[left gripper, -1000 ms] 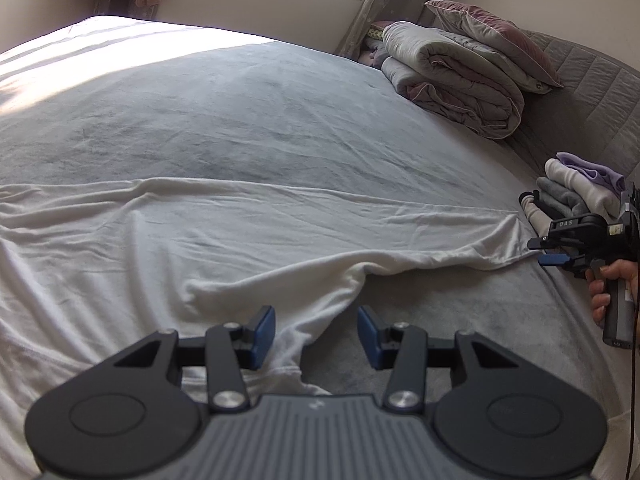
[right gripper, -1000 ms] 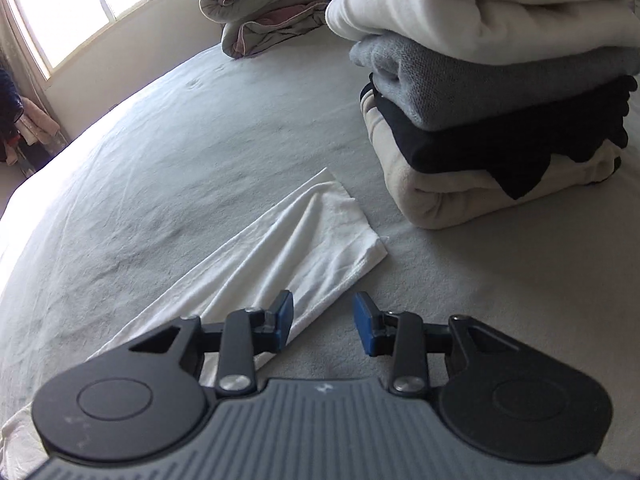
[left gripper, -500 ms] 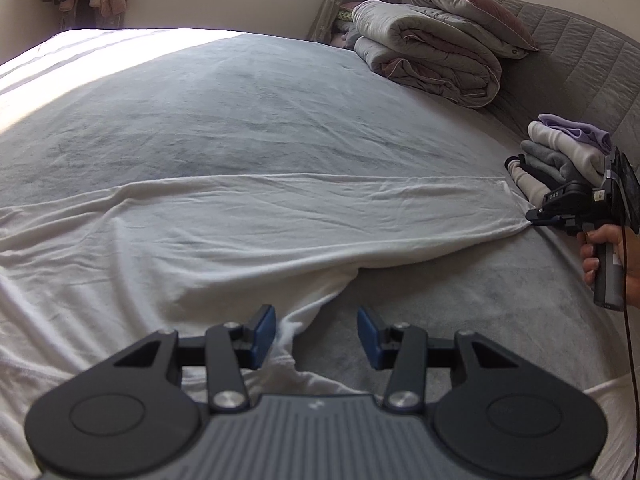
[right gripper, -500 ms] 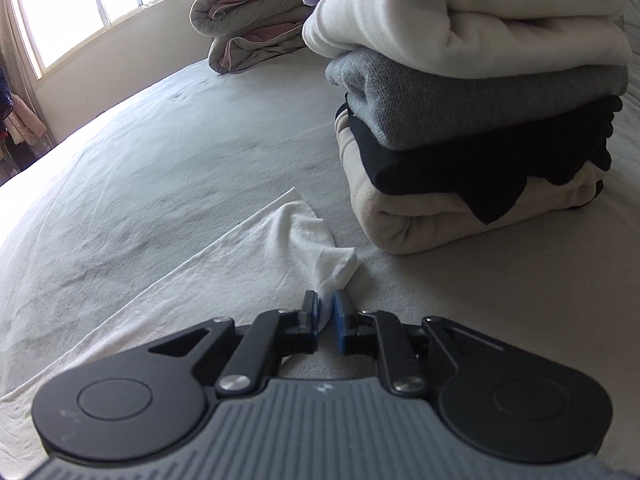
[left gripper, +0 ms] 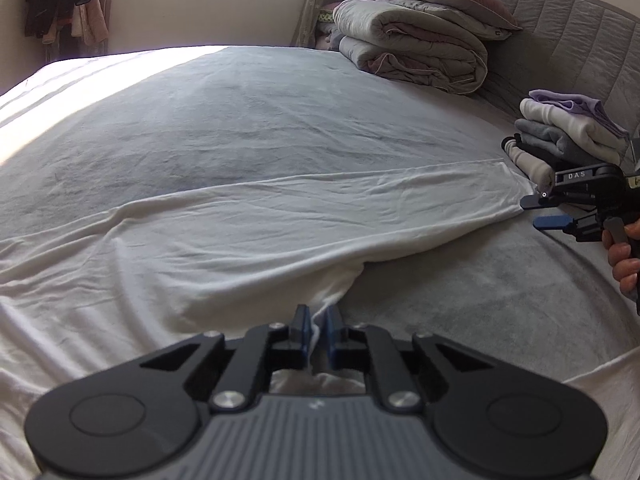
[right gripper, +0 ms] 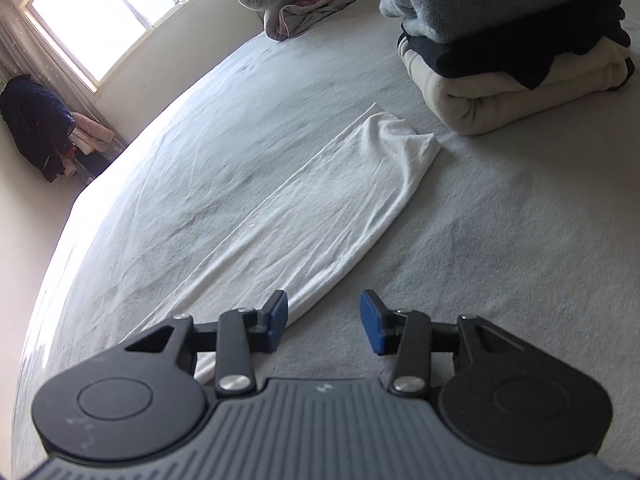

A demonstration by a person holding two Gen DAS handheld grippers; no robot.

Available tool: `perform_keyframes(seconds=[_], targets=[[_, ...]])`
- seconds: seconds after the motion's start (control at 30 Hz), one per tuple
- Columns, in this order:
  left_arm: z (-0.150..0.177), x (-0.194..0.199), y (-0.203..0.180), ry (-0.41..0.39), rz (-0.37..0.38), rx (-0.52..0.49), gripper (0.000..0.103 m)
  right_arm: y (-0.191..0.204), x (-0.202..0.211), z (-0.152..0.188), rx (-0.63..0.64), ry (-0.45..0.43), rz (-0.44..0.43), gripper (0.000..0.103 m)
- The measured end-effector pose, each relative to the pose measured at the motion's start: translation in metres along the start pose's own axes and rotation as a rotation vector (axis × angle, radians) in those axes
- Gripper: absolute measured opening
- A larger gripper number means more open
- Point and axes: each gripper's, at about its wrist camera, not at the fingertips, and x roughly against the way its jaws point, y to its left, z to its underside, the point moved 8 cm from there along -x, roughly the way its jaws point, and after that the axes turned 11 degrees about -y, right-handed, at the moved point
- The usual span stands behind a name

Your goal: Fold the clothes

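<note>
Left wrist view showed left tool (left gripper: 316,330) pinched on thin, limp white garment (left gripper: 248,232) spread across bed (left gripper: 240,112), sleeve toward 3 o'clock beside spread-apart right tool (right gripper: 323,322); best gripped at cuff.

Shirt (left gripper: 240,240) lies spread flat on the bed (left gripper: 280,120), sleeve (right gripper: 340,200) stretched out toward the stack of folded clothes (right gripper: 520,60); sleeve end near the stack, not touching it. Left gripper (left gripper: 316,326) at the near side of the shirt, a fold of cloth between its fingers. Right gripper (right gripper: 324,322) over the bed just beside the sleeve's near edge; in the left view it sits at the sleeve end. Folded quilts (left gripper: 412,48) at the far corner, by the headboard (left gripper: 560,40). Window (right gripper: 104,12) on the wall behind the bed.
</note>
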Motion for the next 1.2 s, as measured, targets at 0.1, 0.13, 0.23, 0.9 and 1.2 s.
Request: perform_keyframes(seconds=[0.1, 0.13, 0.23, 0.9, 1.2], targets=[[-0.002, 0.009, -0.001, -0.007, -0.003, -0.040, 0.000, 0.008, 0.006, 0.010, -0.017, 0.021, -0.036, 0.045], [-0.003, 0.014, -0.001, -0.018, 0.000, -0.051, 0.000, 0.010, 0.008, 0.013, -0.024, 0.027, -0.046, 0.045], [-0.004, 0.025, 0.003, -0.037, 0.021, -0.065, 0.000, 0.005, 0.003, 0.007, -0.050, 0.012, -0.026, 0.045], [0.005, 0.031, 0.007, 0.000, 0.110, -0.072, 0.000, -0.035, -0.025, -0.039, 0.064, -0.199, 0.247, 0.000], [0.006, 0.030, 0.016, 0.045, 0.175, 0.018, 0.003, -0.032, -0.026, -0.039, 0.218, -0.211, 0.294, 0.015]])
